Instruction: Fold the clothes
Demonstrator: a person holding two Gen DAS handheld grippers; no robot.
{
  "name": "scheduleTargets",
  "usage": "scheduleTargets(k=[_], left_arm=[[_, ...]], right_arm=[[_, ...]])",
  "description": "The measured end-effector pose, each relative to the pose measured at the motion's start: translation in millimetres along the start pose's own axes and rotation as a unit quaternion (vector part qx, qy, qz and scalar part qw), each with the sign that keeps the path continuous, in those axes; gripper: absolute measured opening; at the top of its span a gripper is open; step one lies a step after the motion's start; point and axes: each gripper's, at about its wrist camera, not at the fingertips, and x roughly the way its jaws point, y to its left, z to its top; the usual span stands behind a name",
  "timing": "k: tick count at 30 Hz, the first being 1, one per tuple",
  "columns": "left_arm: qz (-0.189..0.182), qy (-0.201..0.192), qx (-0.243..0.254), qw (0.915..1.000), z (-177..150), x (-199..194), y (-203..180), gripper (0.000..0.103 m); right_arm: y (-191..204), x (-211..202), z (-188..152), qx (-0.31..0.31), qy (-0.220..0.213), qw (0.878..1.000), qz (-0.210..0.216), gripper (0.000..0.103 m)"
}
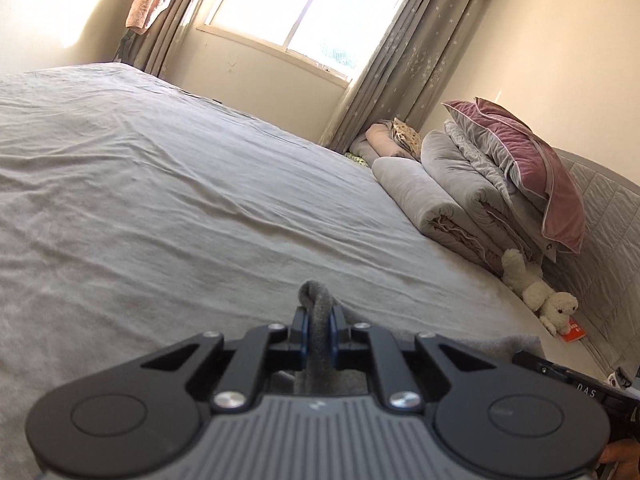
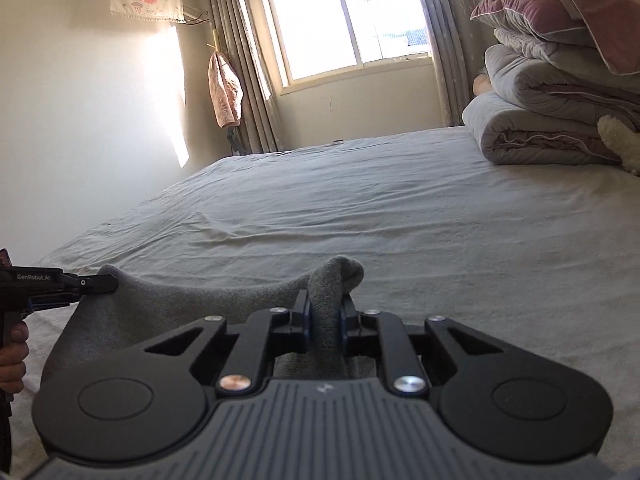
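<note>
Two grippers, one garment, both clamped on it. Bed (image 2: 400,208): wide sheet lies ahead of both grippers, with stacked quilts (image 1: 460,196) by the headboard off to the right, well apart from the work. Grey garment (image 2: 168,300): held up over the near edge of the bed, its top edge strung between the grippers and sagging in the middle, so the long axis runs left-right across the person, parallel to the near bed edge. The rest hangs below, mostly hidden behind the gripper bodies. Right gripper (image 2: 325,316): jaws pinched tight on a bunched corner. Left gripper (image 1: 319,322): same, pinched on the opposite corner. In the right view its tip bites the far left end of the edge. Neither hand is nearer; grip is symmetric. Fold stage: can't tell from here.
</note>
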Motion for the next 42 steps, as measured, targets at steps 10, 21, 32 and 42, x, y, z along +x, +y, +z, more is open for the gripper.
scheduleTargets(k=[10,21,32,42], left_arm=[[0.081,0.023,0.083,0.993,-23.8,32.3,-5.5,0.011],[0.156,-0.013,0.073,0.985,-11.5,-0.1,-17.3,0.044],[0.098,-0.009,0.127,0.987,-30.0,10.5,-66.9,0.044],[0.13,0.007,0.133,0.9825,-38.8,-4.0,-35.8,0.043]], right_arm=[[0.9,46.0,-20.9,-0.028,0.043,0.997,-0.055,0.015],[13.3,22.3,-17.4,-0.062,0.028,0.993,-0.092,0.035],[65.6,39.1,-23.6,-0.133,0.019,0.988,-0.075,0.037],[15.9,28.7,-24.8,-0.079,0.043,0.993,-0.082,0.039]])
